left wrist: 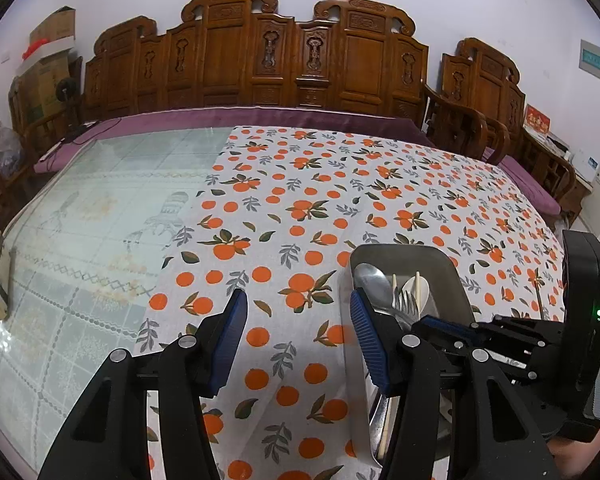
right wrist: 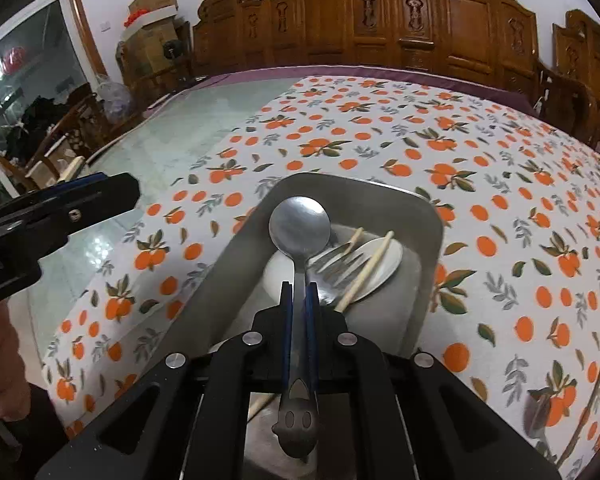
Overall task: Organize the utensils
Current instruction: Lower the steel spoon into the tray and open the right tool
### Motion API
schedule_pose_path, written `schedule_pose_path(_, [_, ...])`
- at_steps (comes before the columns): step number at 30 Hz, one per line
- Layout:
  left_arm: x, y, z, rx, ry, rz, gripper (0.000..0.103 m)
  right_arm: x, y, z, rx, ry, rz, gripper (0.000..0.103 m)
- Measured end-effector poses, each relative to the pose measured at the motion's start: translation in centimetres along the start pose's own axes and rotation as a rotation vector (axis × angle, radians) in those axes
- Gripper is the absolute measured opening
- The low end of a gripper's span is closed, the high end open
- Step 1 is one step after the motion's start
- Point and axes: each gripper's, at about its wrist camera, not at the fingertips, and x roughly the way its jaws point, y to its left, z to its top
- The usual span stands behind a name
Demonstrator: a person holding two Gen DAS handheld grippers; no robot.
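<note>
The right gripper (right wrist: pixel 299 292) clamps a metal spoon (right wrist: pixel 299 224) above the tray (right wrist: pixel 236 264); only its own view shows that. The left gripper (left wrist: pixel 298 316) stands half-open and empty beside the tray.

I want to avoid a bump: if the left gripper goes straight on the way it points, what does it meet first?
Probably only the orange-print tablecloth: the open left gripper holds nothing, and the metal tray lies to its right, though depth is unclear.

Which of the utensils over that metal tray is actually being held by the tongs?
The metal spoon, its handle clamped in the right tongs. The fork, chopsticks and white spoon lie loose in the tray.
</note>
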Motion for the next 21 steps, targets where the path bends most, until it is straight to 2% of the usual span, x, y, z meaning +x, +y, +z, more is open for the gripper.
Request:
schedule_pose_path(6, [-0.1, -0.2, -0.1, -0.001, -0.001, -0.002, 0.051, -0.9, 0.2, -0.3, -0.007, -0.012, 0.031, 0.010])
schedule_pose_path(10, [-0.1, -0.6, -0.1, 0.003, -0.003, -0.012, 0.051, -3.6, -0.7, -0.7, -0.021, -0.057, 0.017, 0.012])
schedule_pose_path(12, [-0.2, -1.2, -0.1, 0.010, -0.004, -0.020, 0.051, -5.3, -1.5, -0.8, -0.028, -0.083, 0.003, 0.022])
schedule_pose_path(16, [-0.4, -2.4, -0.3, 0.024, -0.008, -0.041, 0.054, -9.3, -4.2, -1.6, -0.018, -0.132, -0.056, 0.028])
schedule_pose_path(18, [-0.5, -3.2, -0.4, 0.033, -0.009, -0.053, 0.054, -11.2, -6.3, -2.5, -0.005, -0.150, -0.107, 0.040])
schedule_pose_path(21, [-0.6, -4.6, -0.6, 0.054, -0.012, -0.074, 0.055, -12.9, -9.6, -3.8, 0.016, -0.159, -0.199, 0.049])
